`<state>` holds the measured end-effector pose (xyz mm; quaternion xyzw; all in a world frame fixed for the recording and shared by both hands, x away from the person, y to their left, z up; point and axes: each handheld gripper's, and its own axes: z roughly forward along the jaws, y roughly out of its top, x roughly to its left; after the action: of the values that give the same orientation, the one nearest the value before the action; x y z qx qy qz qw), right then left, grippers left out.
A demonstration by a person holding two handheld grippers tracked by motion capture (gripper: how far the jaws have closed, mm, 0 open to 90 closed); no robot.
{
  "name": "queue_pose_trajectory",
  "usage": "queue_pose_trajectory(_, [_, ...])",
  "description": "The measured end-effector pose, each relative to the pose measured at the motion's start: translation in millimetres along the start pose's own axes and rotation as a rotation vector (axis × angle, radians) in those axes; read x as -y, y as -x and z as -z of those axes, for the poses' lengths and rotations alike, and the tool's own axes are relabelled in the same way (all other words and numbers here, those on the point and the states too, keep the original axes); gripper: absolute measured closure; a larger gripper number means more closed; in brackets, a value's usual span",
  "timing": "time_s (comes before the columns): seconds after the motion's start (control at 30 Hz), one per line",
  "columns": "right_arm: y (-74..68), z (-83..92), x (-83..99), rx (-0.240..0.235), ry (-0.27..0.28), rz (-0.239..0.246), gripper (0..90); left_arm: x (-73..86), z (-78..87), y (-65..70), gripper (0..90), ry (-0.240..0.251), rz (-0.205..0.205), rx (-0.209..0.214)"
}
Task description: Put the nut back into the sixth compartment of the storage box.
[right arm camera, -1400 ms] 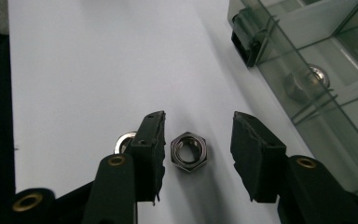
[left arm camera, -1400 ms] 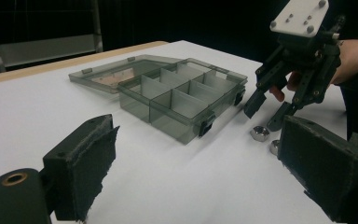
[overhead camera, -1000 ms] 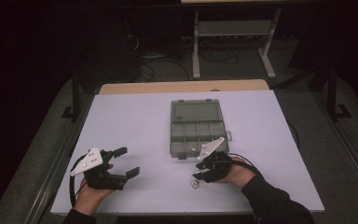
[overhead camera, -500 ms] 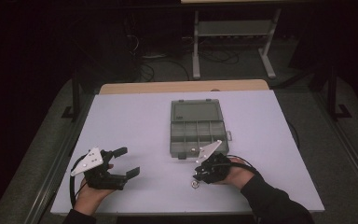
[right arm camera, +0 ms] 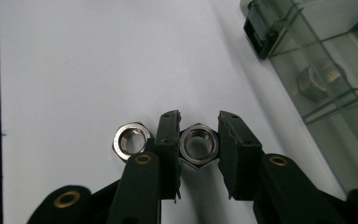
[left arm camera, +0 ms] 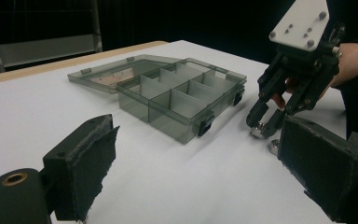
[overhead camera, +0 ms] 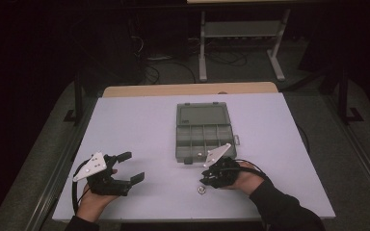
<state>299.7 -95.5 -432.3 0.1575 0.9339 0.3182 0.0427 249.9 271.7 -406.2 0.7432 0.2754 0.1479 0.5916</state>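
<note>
Light falls from above onto the white table (overhead camera: 139,125), which reads bright with a faint violet tint, while the floor and the far side of the room sink into near black. In the right gripper view the two nuts (right arm camera: 199,142) are sharp with soft glints on the metal. In the left gripper view the near jaws blur, and the clear box (left arm camera: 182,93) stays crisp.

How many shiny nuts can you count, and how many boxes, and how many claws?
Shiny silver metal hex nuts: 3, one held in the right claw, one beside it on the white table, one inside the box
Clear grey plastic compartment box with open lid: 1
Black claws: 2, right and left claw
Total: 6
</note>
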Motion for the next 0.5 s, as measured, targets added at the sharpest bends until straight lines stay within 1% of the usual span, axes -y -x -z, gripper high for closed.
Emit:
queue_pose_trajectory(0.03, [-0.4,1.5,-0.5,-0.002,0.001,-0.012,69.5,0.0,0.0,0.0,10.5,0.000,0.000,0.000])
queue_pose_trajectory(0.07, [0.0,3.1,-0.9,-0.005,0.006,-0.013,69.5,0.0,0.0,0.1,10.5,0.000,0.001,0.000])
queue_pose_trajectory(0.1, [1.1,3.8,-0.8,-0.006,0.015,-0.005,69.5,0.0,0.0,0.1,10.5,0.000,0.002,0.000])
queue_pose_trajectory(0.13, [0.7,5.7,-1.6,-0.007,0.014,-0.017,69.5,0.1,0.0,0.1,10.5,0.000,0.002,0.000])
queue_pose_trajectory(0.2, [0.7,8.8,-3.1,-0.008,0.022,-0.025,69.5,0.2,0.1,0.3,10.5,0.000,0.007,-0.001])
queue_pose_trajectory(0.5, [3.1,22.3,-8.8,0.007,0.060,-0.034,69.5,0.3,-1.0,0.0,10.5,-0.002,-0.001,0.003])
